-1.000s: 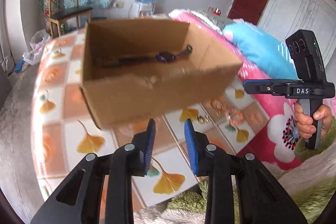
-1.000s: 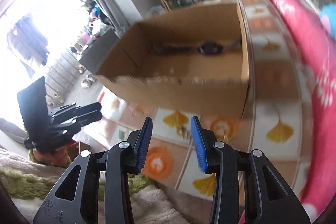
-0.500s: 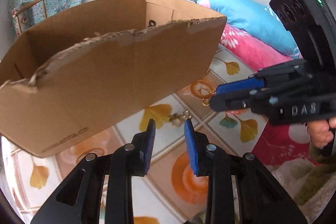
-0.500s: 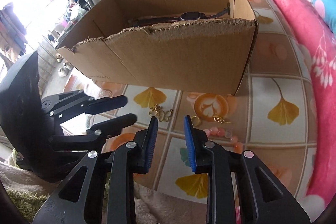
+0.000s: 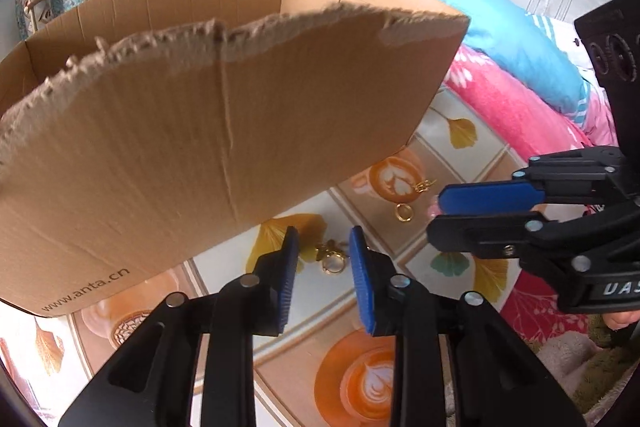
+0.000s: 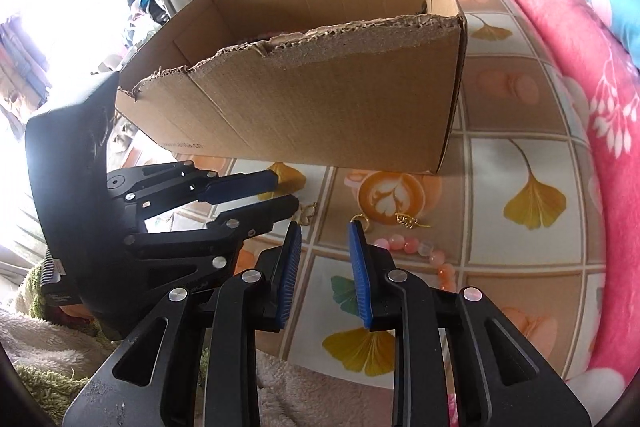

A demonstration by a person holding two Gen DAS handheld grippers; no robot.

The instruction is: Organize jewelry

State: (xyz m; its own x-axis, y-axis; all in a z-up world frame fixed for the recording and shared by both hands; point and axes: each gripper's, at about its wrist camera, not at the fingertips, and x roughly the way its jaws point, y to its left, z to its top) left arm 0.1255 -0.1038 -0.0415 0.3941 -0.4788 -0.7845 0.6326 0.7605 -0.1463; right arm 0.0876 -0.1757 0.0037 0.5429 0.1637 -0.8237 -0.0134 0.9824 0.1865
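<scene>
Left tool (image 5: 323, 255): closing, narrow gap, empty; gold charm (image 5: 332, 259) below, lower centre.
Right tool (image 6: 324, 247): slightly apart, empty.
Box (image 6: 320, 99): upper centre.

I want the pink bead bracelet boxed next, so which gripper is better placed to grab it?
Right. The right gripper hovers just beside the pink bead bracelet, jaws open and empty. The left gripper is lined up over a small gold piece instead, farther from the beads.

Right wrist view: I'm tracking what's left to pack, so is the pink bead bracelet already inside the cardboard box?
No, the pink bead bracelet lies on the patterned cloth in front of the cardboard box.
</scene>
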